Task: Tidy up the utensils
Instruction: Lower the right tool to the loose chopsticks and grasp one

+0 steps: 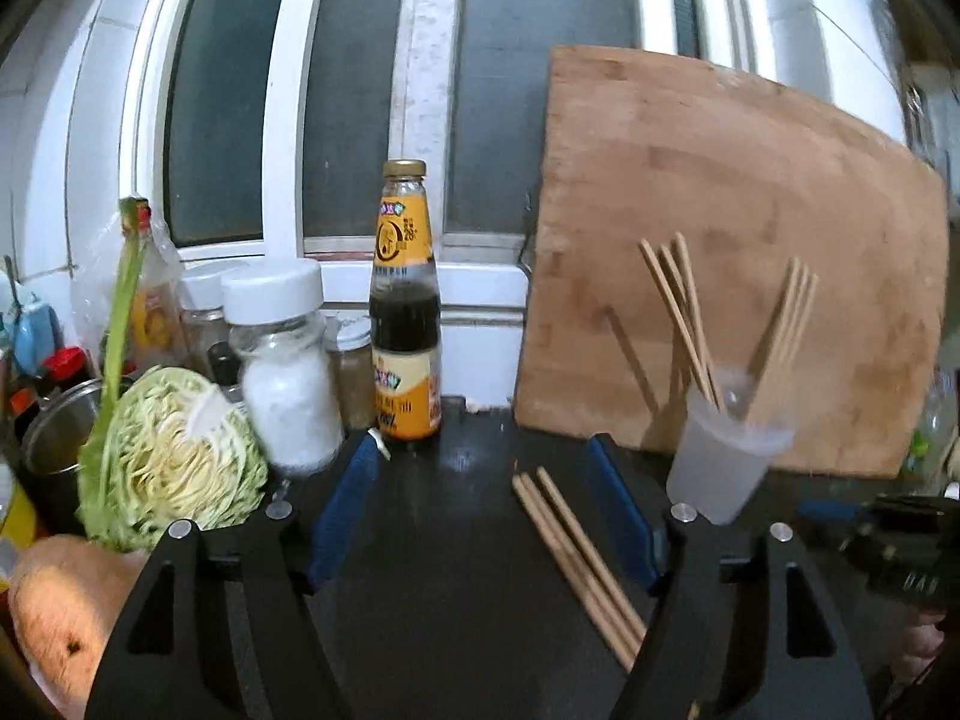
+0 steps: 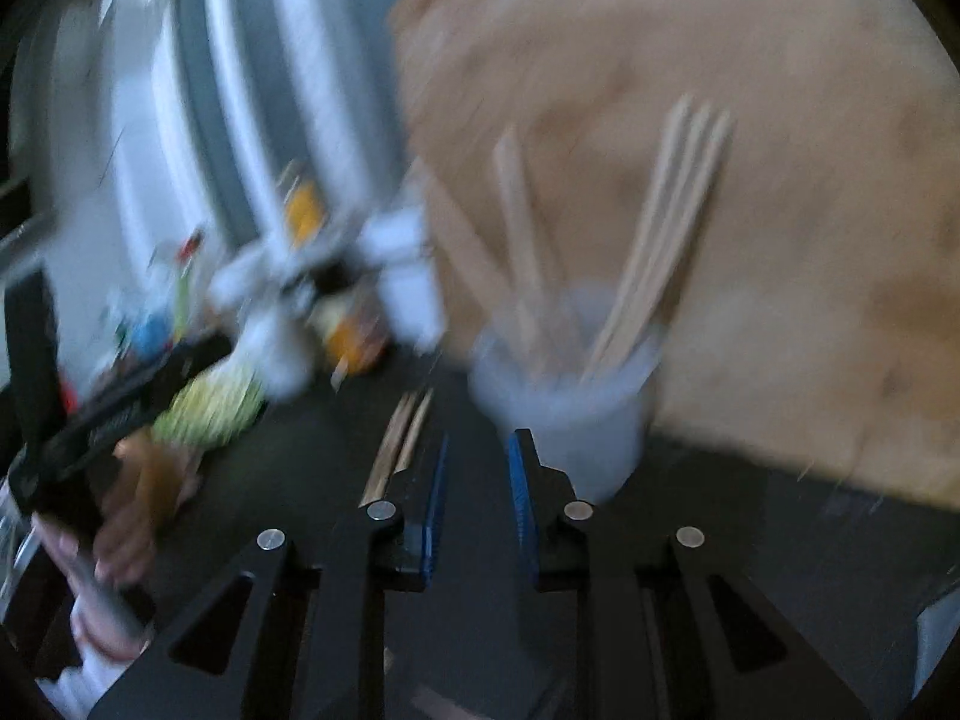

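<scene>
A dark countertop [image 1: 456,540] sits below a window, seen from two gripper-mounted cameras. In the left wrist view, the left gripper [image 1: 480,462] is spread wide with nothing between its blue-lined fingers. Three loose wooden chopsticks [image 1: 576,564] lie flat on the counter between them, close to the right finger. Just beyond, to the right, a translucent plastic cup [image 1: 720,456] stands holding two bunches of chopsticks [image 1: 684,312] that lean apart. A large wooden cutting board [image 1: 738,228] is propped upright behind the cup. Toward the left stand a dark sauce bottle [image 1: 405,312], a white-capped salt jar [image 1: 285,372] and a halved cabbage [image 1: 180,456].

The right wrist view is heavily blurred. The right gripper [image 2: 477,450] seems narrowly parted and empty, with its tips just before the cup.
</scene>
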The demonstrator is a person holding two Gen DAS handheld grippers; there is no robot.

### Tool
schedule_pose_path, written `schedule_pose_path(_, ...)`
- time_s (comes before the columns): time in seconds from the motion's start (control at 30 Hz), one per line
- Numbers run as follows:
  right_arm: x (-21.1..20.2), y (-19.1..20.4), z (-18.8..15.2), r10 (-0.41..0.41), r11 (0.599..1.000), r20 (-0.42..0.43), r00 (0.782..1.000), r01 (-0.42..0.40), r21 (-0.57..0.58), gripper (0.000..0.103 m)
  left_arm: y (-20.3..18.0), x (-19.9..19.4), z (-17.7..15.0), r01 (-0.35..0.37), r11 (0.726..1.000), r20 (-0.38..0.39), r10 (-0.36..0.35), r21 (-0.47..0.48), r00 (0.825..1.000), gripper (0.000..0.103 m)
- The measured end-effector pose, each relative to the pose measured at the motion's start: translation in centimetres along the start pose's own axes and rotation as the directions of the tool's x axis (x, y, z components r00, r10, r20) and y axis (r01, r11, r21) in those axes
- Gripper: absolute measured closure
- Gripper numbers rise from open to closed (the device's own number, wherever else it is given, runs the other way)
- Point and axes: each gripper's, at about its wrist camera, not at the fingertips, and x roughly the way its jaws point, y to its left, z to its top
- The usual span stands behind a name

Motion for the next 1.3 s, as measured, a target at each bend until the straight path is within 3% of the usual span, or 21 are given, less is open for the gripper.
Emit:
schedule_pose_path(0.1,1.8,2.7,-2.2,-0.009,0.994,-0.166,0.986,-0.010,-0.113,0.081,-0.8,-0.8,-1.5,0.009,1.000,-0.013,-0.009,0.030,1.000,0.029)
schedule_pose_path(0.27,1.9,4.9,-4.7,0.013,0.972,-0.259,0.966,-0.073,-0.222,0.081,0.0,-1.5,-2.4,0.062,0.996,-0.027,-0.063,-0.062,0.998,0.029)
schedule_pose_path(0.47,2.3,6.8,-6.0,-0.041,0.950,-0.292,0.955,-0.053,-0.309,0.081,0.0,-2.8,-3.7,0.000,0.998,-0.002,0.000,-0.058,1.000,0.028)
schedule_pose_path(0.83,4.7,8.8,-6.7,-0.168,0.908,-0.352,0.921,0.005,-0.420,0.081,-0.4,-2.5,-4.3,0.004,0.999,0.010,-0.004,-0.049,1.000,0.028)
schedule_pose_path(0.97,5.4,9.3,-6.6,-0.212,0.890,-0.331,0.920,0.042,-0.454,0.081,0.2,-2.8,-4.3,-0.019,0.998,0.028,0.021,-0.056,0.999,0.028)
schedule_pose_path(1.1,5.7,9.3,-6.6,-0.237,0.884,-0.317,0.919,0.068,-0.463,0.092,0.6,-3.3,-4.6,-0.005,0.998,0.032,0.007,-0.062,0.999,0.027)
schedule_pose_path(1.3,5.3,8.9,-6.7,-0.236,0.889,-0.305,0.923,0.078,-0.451,0.099,0.8,-3.8,-4.8,0.003,0.998,0.030,-0.001,-0.068,1.000,0.027)
